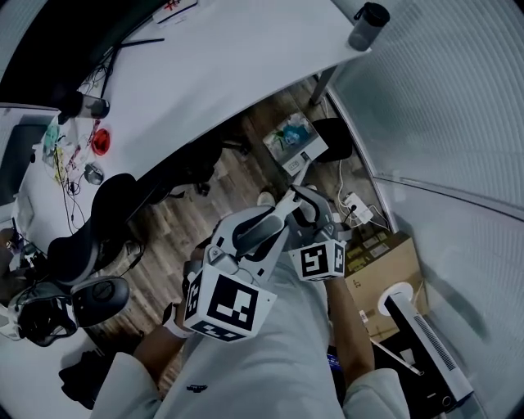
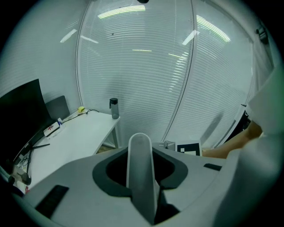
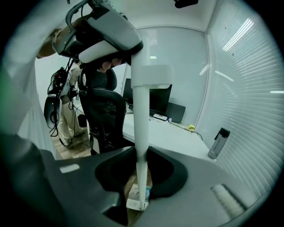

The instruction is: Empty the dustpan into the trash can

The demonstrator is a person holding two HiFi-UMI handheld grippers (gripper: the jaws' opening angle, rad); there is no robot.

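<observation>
Between both sets of jaws runs the dustpan's handle, a long, slim pole of smooth white plastic with a squared collar partway up. The left gripper is clamped on the top end, which is rounded off like a popsicle stick. The right gripper is clamped lower on the same pole, so the whole thing stands roughly upright in front of the person.

The pan end is mostly hidden under the right gripper's matte grey body. Through the gap I only get a white carton scrap and something bluish on brown, and I can't tell if that's in the pan or on the floor.

Further out: brown wood-plank floor, a curved white bench with a dark cylindrical bottle at its corner, a black high-back chair, an open cardboard box, and ribbed white blinds behind it all.
</observation>
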